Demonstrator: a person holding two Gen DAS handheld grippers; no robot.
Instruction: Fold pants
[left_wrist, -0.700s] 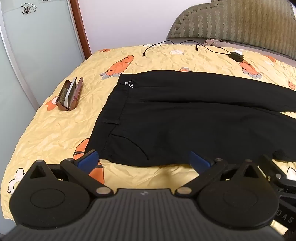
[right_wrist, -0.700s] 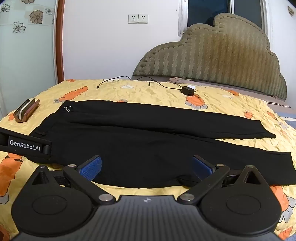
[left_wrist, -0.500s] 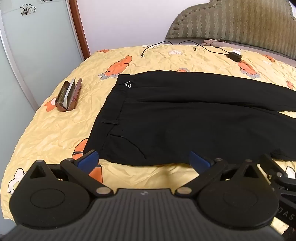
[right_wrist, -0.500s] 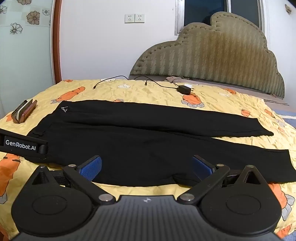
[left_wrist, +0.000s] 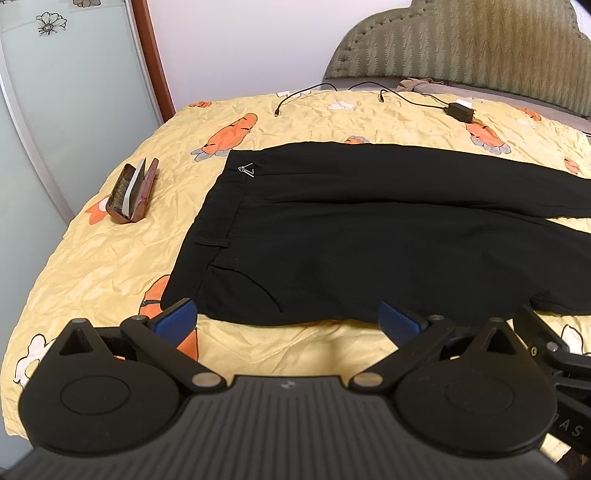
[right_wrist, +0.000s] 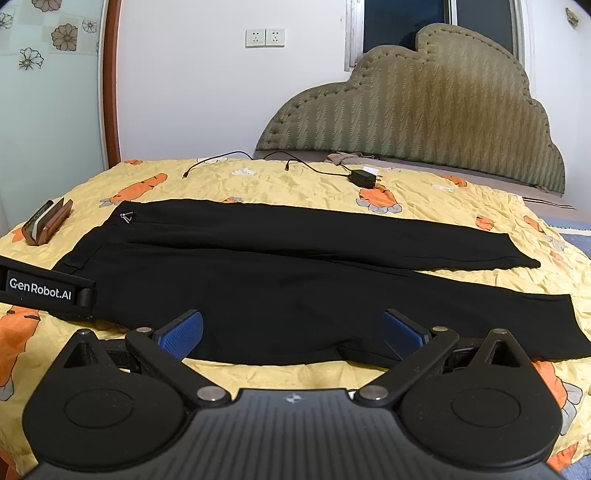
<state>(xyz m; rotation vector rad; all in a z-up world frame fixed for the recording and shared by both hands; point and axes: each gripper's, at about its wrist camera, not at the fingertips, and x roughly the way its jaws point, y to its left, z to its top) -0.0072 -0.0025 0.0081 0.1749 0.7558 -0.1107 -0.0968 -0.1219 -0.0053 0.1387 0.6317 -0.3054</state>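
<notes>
Across the yellow carrot-print bed (right_wrist: 303, 184) the black pants (right_wrist: 295, 288) lie flat, waistband left, while the left claw (left_wrist: 288, 319) and right claw (right_wrist: 293, 332) hover spread wide at their near edge, holding nothing.

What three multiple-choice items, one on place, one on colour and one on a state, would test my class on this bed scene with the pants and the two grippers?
1. Where does the brown case lie?
A. beyond the waistband end of the pants, on the bedsheet
B. on the pants
C. beside the charger

2. What colour are the pants?
A. grey
B. black
C. orange

3. How do the left gripper and right gripper stand?
A. both shut on cloth
B. one open, one shut
C. both open, holding nothing

Answers:
1 A: the case rests on bare sheet past the waistband.
2 B: the cloth is black throughout.
3 C: the blue pads stand wide apart, pressing on nothing.
</notes>
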